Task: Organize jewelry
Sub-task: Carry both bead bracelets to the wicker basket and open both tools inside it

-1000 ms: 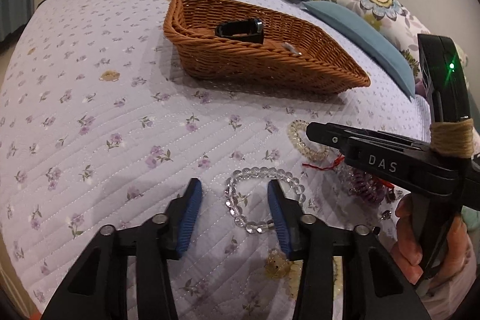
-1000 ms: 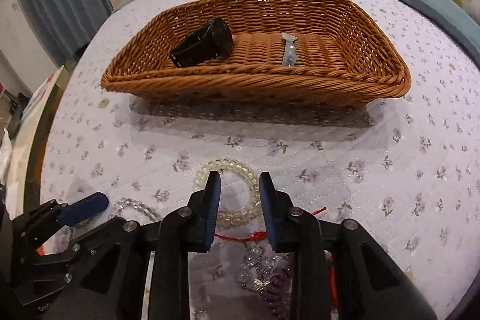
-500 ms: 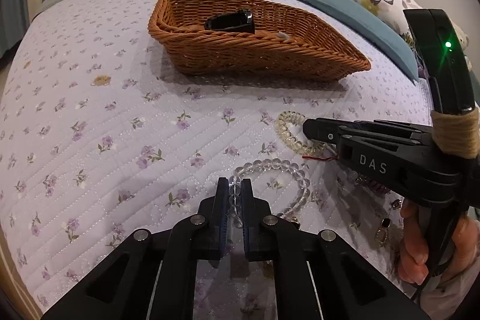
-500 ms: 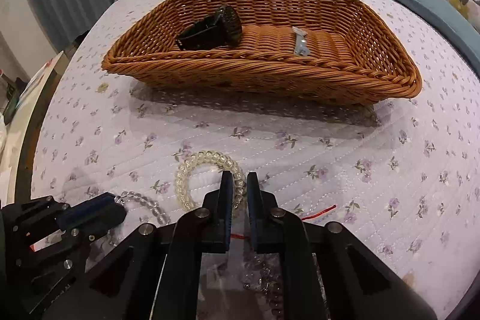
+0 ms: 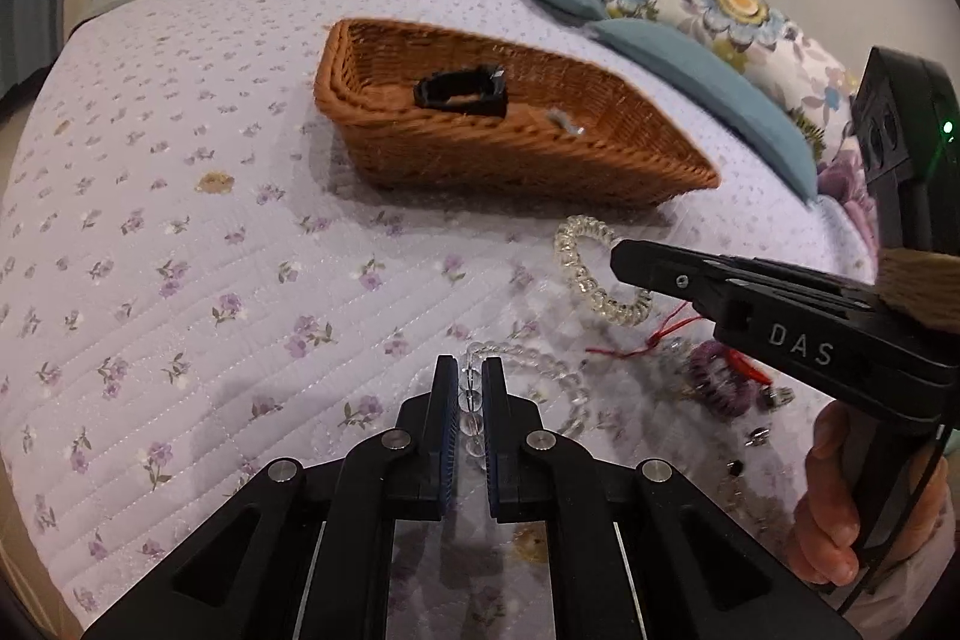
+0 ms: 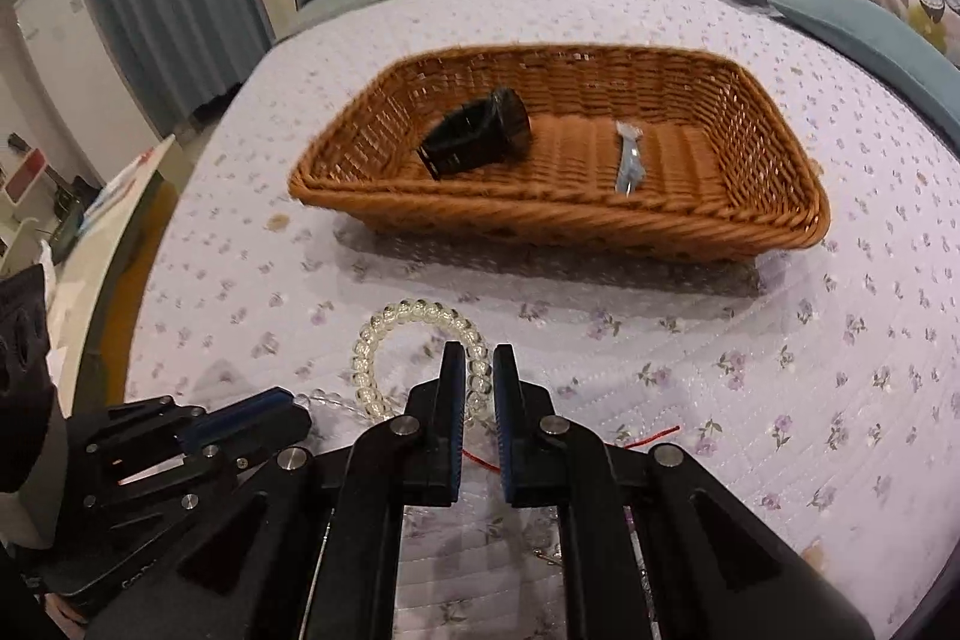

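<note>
"DAS" on right tongs (image 5: 618, 261)

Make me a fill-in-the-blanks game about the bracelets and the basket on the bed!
1. The left gripper is shut on a clear ____ bracelet.
2. The right gripper is shut on the pale yellowish bracelet, which lies in front of the ____.
3. Inside the wicker basket lie a silvery hair clip and a ____ watch.

Missing words: bead; basket; black
</note>
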Motion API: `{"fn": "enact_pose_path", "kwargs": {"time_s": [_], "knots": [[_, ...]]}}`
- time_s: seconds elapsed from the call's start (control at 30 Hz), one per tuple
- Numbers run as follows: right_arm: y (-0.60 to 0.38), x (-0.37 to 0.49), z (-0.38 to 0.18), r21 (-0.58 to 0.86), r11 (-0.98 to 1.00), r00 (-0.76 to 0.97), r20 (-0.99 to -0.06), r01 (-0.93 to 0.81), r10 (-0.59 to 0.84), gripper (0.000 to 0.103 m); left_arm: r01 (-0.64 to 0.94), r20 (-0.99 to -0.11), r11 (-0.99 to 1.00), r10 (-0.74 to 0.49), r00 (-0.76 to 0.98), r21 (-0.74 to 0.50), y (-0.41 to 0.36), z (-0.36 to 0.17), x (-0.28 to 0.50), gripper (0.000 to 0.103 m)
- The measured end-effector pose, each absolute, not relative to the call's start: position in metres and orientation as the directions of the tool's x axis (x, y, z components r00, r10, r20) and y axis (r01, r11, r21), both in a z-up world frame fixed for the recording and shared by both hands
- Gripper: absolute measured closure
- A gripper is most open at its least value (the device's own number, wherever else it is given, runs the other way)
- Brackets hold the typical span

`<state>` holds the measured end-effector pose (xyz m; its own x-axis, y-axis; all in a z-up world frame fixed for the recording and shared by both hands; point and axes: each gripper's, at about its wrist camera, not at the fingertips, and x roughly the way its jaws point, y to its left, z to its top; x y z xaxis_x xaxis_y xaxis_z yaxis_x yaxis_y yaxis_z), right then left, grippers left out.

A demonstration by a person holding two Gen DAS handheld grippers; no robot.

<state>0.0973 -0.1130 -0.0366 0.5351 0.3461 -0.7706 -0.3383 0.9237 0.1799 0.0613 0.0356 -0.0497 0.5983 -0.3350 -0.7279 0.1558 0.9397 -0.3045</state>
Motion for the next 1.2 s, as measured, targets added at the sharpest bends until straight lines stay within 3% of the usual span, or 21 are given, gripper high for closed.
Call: {"fn": "enact_pose_path", "kwargs": {"time_s": [0.23, 0.6, 0.77, 1.0, 1.2], "knots": [[-0.119, 0.086, -0.009, 0.208, 0.907, 0.587, -0.705, -0.365, 0.398, 0.092, 0.244, -0.631, 0.878, -0.468, 0.619, -0.412, 0.042, -0.025, 0.053, 0.095], [-0.150, 0.089, 0.023, 0.251, 0.915, 0.654, -0.641, -0.316, 0.402, 0.092, 0.324, -0.515, 0.824, -0.550, 0.658, -0.465, 0.047, 0.035, 0.075, 0.095], [-0.174, 0.119, 0.031, 0.378, 0.892, 0.631, -0.636, -0.247, 0.444, 0.092, 0.348, -0.497, 0.828, -0.547, 0.674, -0.439, 0.038, 0.057, 0.118, 0.095], [-0.196, 0.179, 0.030, 0.300, 0.945, 0.653, -0.691, -0.132, 0.311, 0.092, 0.386, -0.484, 0.789, -0.603, 0.634, -0.477, 0.009, 0.060, 0.180, 0.095], [-0.200, 0.214, -0.004, 0.241, 0.967, 0.620, -0.746, -0.086, 0.241, 0.092, 0.361, -0.565, 0.801, -0.595, 0.572, -0.477, -0.026, 0.014, 0.226, 0.095]]}}
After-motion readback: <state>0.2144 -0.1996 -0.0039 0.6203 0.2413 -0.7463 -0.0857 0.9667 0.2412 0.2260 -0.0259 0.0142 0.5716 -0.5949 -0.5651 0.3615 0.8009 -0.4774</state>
